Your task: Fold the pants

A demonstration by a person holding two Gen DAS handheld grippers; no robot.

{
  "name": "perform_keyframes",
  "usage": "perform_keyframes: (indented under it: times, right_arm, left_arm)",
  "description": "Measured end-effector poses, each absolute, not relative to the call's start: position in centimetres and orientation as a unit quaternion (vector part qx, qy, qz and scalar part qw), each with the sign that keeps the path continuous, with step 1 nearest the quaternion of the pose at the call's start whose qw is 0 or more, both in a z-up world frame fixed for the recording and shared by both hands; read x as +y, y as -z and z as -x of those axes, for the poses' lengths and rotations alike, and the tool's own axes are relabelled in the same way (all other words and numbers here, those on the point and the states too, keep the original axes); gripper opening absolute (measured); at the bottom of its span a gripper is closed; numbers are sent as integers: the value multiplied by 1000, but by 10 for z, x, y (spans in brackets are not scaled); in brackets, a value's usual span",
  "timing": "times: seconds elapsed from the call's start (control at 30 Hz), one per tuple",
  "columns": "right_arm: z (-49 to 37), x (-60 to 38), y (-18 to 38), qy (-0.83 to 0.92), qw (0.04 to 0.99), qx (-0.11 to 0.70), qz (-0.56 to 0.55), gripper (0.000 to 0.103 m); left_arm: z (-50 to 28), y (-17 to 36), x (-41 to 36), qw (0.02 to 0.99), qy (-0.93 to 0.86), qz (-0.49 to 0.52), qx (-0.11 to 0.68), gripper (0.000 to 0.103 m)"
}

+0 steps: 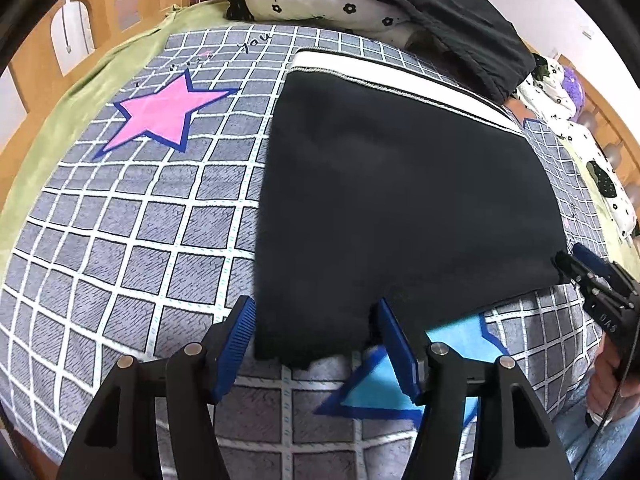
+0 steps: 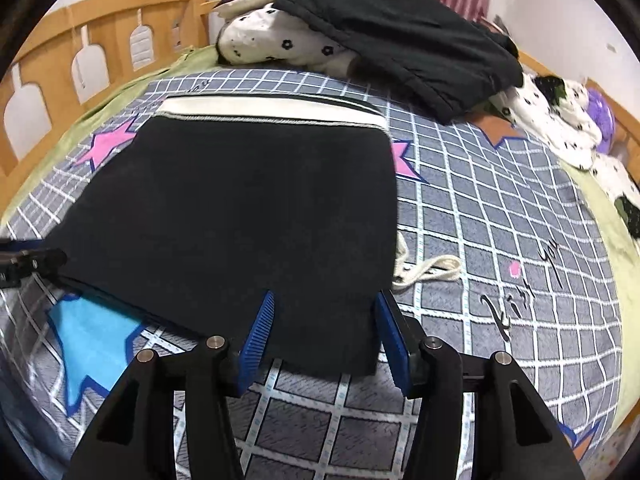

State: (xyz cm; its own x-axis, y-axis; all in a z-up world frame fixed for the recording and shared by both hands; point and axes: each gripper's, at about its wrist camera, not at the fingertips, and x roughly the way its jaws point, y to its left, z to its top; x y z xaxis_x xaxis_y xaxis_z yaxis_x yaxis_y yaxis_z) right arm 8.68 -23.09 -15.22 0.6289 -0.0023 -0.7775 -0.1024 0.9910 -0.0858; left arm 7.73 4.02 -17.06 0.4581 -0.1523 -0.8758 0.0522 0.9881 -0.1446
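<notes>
Black pants (image 1: 400, 200) lie folded flat on the bed, with a white waistband (image 1: 400, 76) at the far edge; they also show in the right wrist view (image 2: 248, 208). A white drawstring (image 2: 424, 270) sticks out at their right side. My left gripper (image 1: 316, 316) is open, its blue pads astride the near left corner of the pants. My right gripper (image 2: 324, 312) is open, its pads astride the near right corner. The right gripper also shows at the right edge of the left wrist view (image 1: 592, 276).
The bed has a grey checked cover (image 1: 120, 240) with pink (image 1: 160, 116) and blue (image 2: 92, 340) stars. A black garment (image 2: 400, 36) lies over floral pillows (image 2: 280, 44) at the back. A wooden bed rail (image 2: 80, 48) runs along the left.
</notes>
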Motion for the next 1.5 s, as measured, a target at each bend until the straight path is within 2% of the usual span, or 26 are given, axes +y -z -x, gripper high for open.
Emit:
perform_keyframes:
  times: [0.13,0.27,0.4,0.47,0.63,0.83,1.5]
  right_arm:
    - [-73,-234,125,-15,910,413,36,51]
    - [-49,-232,94,-16,919,393,8,59]
    - [-23,-231,79,-4,924,383,11,62]
    - [-6,-232,74,4,928,373,11,75]
    - [22,-239,66,24,936,350,16,94]
    - [34,-245,61,28,935,353,2,95]
    - [46,-247,62,38,936,350,9,95]
  left_arm:
    - [-62,146,25,865,63,32,498,60]
    - [-40,120,15,874,82,42,477,61]
    - [-7,93,6,898,68,20,433,62]
    - [5,84,3,906,58,9,418,63]
    - [30,69,1,919,58,5,390,69]
    - [41,68,-7,926,38,-20,375,70]
    - [57,59,-8,932,54,9,358,72]
